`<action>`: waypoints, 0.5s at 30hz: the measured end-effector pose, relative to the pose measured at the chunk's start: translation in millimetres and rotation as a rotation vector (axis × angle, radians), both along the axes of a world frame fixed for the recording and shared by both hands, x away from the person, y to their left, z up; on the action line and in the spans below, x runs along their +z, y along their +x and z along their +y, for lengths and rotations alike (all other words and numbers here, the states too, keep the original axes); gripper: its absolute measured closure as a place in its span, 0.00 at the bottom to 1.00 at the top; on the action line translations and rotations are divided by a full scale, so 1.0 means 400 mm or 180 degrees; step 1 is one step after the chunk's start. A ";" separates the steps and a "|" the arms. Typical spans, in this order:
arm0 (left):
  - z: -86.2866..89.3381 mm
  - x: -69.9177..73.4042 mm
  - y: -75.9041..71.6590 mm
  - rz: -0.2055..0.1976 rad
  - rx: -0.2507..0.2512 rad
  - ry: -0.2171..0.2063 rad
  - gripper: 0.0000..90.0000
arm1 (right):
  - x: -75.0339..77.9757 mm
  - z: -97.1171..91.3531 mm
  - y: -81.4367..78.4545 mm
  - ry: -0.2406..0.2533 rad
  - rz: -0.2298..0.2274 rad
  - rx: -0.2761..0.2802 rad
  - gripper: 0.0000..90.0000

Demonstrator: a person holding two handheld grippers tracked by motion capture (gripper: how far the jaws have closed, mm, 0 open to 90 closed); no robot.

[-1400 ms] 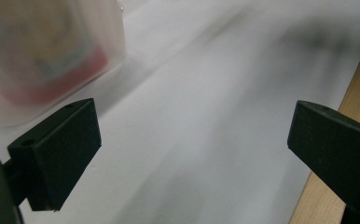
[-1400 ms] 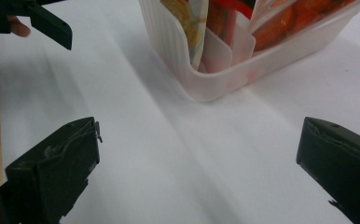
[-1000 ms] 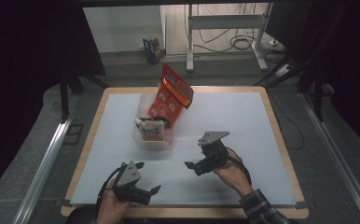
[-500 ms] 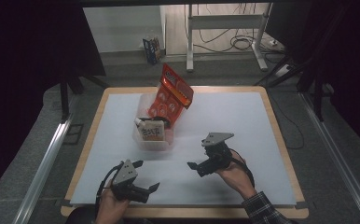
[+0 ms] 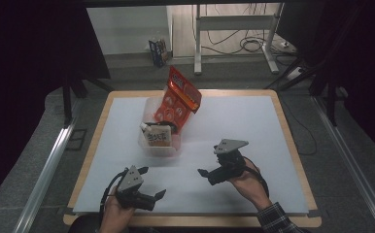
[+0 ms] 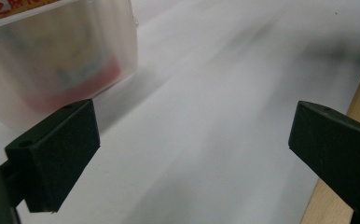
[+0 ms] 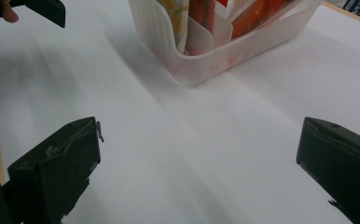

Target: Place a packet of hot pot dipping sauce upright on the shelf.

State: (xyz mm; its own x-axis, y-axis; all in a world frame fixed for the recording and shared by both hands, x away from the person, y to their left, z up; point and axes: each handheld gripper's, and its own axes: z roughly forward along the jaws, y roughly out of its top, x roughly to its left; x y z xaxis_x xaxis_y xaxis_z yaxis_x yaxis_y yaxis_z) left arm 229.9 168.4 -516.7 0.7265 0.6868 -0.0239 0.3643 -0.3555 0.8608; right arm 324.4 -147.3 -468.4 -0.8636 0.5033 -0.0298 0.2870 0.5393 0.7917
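Both grippers are spread wide and hold nothing. In the high view the left gripper [image 5: 149,191] is near the front edge of the desk [image 5: 292,145], toward its left corner, and the right gripper [image 5: 206,174] is a little farther in, right of the middle. Each is in a hand that comes in from the front edge.

A translucent plastic bin [image 5: 159,145] stands on the white sheet in the left half of the desk, between the middle and the back edge. A tall orange snack bag [image 5: 180,99] sticks up from its far end and leans to the back, and a pale pouch with dark print [image 5: 157,137] sits in its near end. In the right gripper view the bin [image 7: 201,65] has thin dividers, with packets standing between them. The left gripper view, blurred by motion, has the bin wall [image 6: 52,70] close above its left jaw.

I judge that the work is at the approach step: the grippers are apart from the bin and nothing is taken. The next move probably asks one gripper to go forward to the bin, come over one packet from above, and close on its upper edge without pushing the light bin away.
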 end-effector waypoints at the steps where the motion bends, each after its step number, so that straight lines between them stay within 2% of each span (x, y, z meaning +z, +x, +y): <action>1: 0.000 0.000 0.000 -0.0004 -0.0001 0.0011 0.02 | 0.000 -0.002 -0.002 -0.0002 0.0001 -0.0005 0.00; 15: -0.004 0.001 -0.002 0.0007 0.0014 0.0059 0.02 | -0.002 -0.032 -0.020 -0.0031 -0.0008 -0.0027 0.00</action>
